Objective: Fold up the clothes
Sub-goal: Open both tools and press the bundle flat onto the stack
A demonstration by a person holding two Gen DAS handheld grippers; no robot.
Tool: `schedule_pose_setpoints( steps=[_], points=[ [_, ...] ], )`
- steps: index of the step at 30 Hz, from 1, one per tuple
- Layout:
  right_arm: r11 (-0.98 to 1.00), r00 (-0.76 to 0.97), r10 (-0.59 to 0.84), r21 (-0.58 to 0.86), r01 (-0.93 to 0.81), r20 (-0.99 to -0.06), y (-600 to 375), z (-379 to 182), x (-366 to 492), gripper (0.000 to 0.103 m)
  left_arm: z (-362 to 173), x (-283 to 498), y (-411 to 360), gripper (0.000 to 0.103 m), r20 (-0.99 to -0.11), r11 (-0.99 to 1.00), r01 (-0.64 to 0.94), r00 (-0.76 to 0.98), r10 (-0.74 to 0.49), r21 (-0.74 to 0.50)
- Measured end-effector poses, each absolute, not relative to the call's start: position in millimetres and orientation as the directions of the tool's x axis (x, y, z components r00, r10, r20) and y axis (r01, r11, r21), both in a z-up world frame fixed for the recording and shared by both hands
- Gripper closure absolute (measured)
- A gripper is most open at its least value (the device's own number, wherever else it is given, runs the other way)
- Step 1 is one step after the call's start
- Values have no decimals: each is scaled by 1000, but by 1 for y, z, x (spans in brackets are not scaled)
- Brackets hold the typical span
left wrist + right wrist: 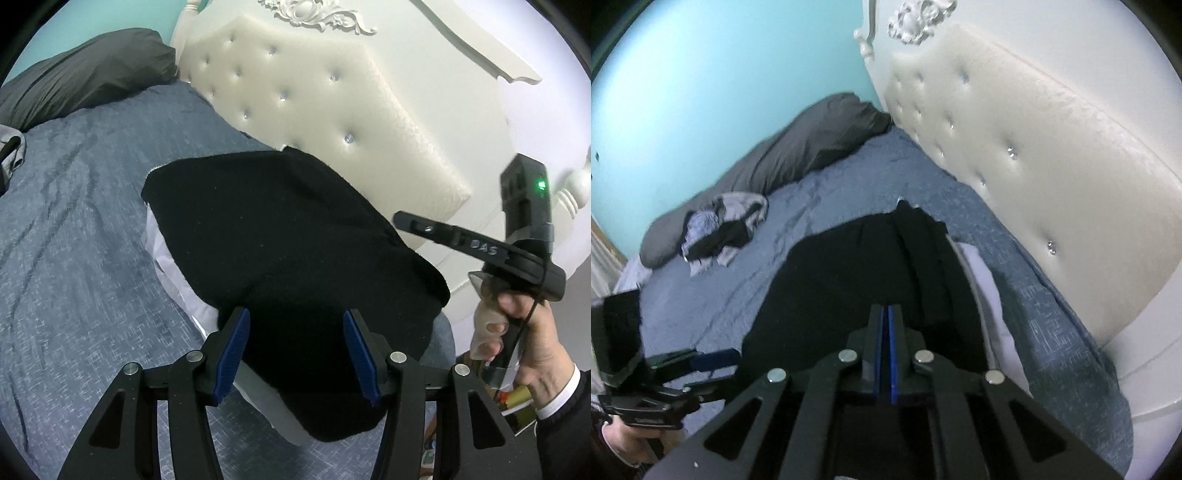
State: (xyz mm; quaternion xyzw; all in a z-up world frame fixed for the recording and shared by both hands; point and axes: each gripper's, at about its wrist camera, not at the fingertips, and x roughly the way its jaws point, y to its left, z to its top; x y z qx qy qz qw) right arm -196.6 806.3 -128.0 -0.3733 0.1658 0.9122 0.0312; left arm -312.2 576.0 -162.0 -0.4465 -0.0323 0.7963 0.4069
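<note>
A black garment [277,229] lies spread over a white folded piece [162,251] on the blue bed cover [74,221], close to the headboard. My left gripper [297,347] is open just above the garment's near edge, its blue pads [236,354] wide apart with black cloth showing below them. Off the garment's right edge, a hand holds my right gripper [402,218] up in the air. In the right wrist view, the right gripper [886,314] is shut, pads together with no cloth seen in them, above the black garment [849,266]. The left gripper [727,369] shows at lower left.
A tufted cream headboard [1034,147] runs along the right of the bed. A grey pillow [812,140] lies at the far end against the teal wall [720,74]. A heap of grey and black clothes [724,225] sits on the cover beside the pillow.
</note>
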Motion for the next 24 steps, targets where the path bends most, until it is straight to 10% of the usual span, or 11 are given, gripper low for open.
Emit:
schedule_pose_setpoints(
  steps=[24],
  points=[
    [-910,-750,-37,332,-247,-660,807,-153,-165,103,-168,-291,571,46,-684,-656,-643,-270,677,-395]
  ],
)
